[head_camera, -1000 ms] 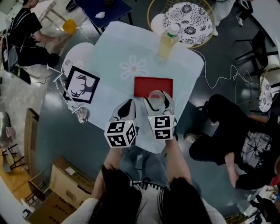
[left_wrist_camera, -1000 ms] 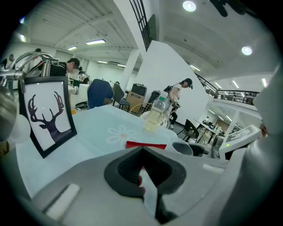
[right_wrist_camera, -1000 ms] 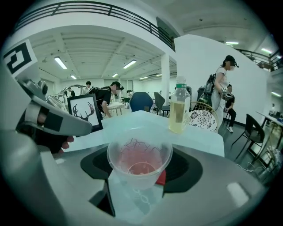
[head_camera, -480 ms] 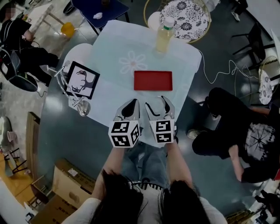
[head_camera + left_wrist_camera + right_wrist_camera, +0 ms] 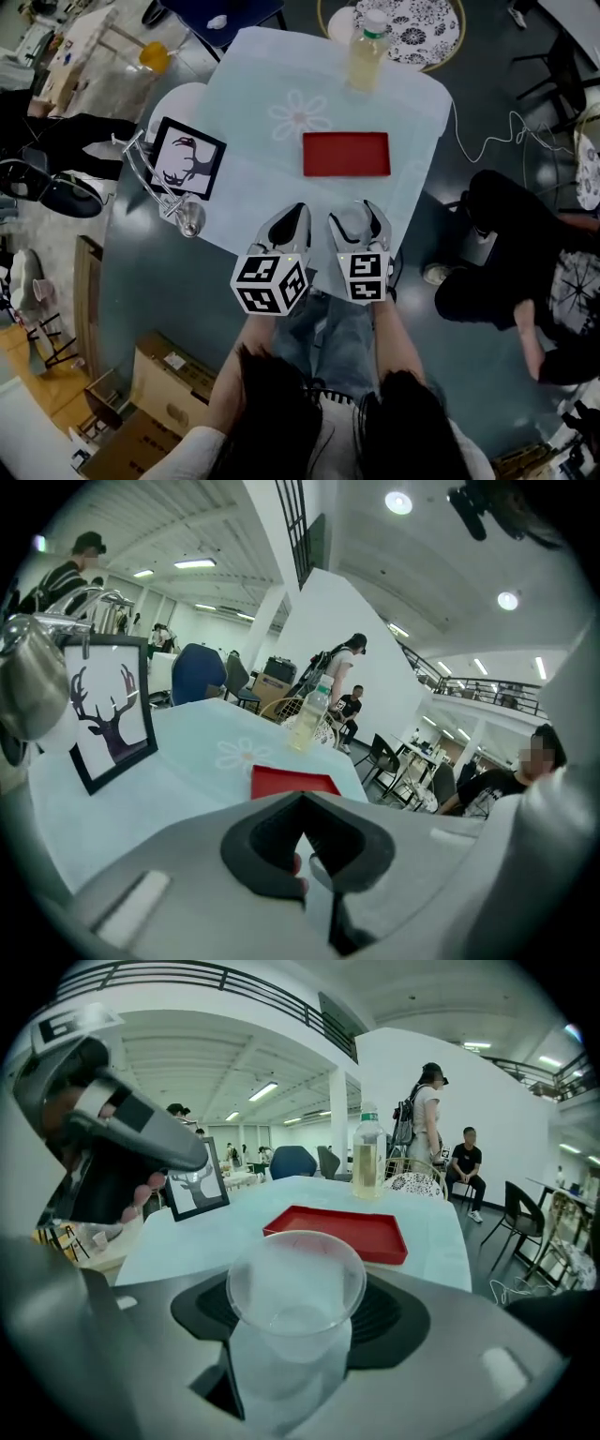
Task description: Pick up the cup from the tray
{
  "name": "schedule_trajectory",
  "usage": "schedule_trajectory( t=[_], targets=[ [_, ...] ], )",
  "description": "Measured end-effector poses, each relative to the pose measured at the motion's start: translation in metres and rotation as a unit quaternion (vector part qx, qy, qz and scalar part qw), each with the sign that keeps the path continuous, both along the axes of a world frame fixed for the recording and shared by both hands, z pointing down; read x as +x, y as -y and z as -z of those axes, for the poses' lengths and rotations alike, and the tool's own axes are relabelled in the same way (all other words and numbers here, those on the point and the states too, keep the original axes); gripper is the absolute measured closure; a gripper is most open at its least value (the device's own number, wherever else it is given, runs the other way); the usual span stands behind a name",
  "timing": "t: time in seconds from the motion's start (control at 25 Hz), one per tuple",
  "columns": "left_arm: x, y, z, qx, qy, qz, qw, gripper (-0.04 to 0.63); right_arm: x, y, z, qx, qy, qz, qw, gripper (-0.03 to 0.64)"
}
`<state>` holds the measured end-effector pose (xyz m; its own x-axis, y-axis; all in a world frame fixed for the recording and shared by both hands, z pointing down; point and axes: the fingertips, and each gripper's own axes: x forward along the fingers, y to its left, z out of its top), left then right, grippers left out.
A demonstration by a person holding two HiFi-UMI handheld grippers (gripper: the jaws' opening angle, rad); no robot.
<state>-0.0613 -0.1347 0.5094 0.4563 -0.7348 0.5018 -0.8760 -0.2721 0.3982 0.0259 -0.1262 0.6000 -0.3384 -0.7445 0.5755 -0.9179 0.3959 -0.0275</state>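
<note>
We judge the pick-up to be essentially complete. The right gripper (image 5: 359,223) is clamped on the clear cup (image 5: 295,1283), with its jaws apart only by the cup's width and both pads against the cup wall. The cup is off the red tray (image 5: 346,155), which lies empty on the table (image 5: 253,112) at 12 o'clock from that gripper. The left gripper (image 5: 289,228), just beside the right at 9 o'clock, has its jaws together and grips nothing. In our judgement, all that is left is to keep the cup steady.

The head view was dim and murky; both gripper views were brighter — ceiling lights glared, edges bent fisheye, near jaws blurred.
</note>
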Motion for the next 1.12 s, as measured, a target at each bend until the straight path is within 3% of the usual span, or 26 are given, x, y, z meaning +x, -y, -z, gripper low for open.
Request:
schedule_trajectory(
  t=[0.24,0.4,0.56,0.72,1.12],
  targets=[
    [0.006,-0.004,0.006,0.009,0.002,-0.029,0.9995,0.595,0.0,-0.005,-0.009,0.003,-0.018,0.001,1.0,0.29],
    [0.005,-0.01,0.007,0.01,0.001,-0.043,0.999,0.595,0.003,-0.005,-0.002,0.009,0.015,-0.007,1.0,0.208],
    [-0.008,-0.01,0.004,0.004,0.002,-0.022,0.9997,0.595,0.003,-0.003,0.01,0.011,0.045,-0.006,0.999,0.158],
    [-0.007,-0.013,0.01,0.007,-0.004,-0.015,0.9999,0.595,0.0,-0.002,0.029,0.021,0.068,0.002,0.997,0.158],
    [-0.009,-0.025,0.05,0.041,-0.002,-0.029,0.9988,0.595,0.0,-0.023,0.103,0.067,0.053,0.0,0.996,0.161]
  ],
)
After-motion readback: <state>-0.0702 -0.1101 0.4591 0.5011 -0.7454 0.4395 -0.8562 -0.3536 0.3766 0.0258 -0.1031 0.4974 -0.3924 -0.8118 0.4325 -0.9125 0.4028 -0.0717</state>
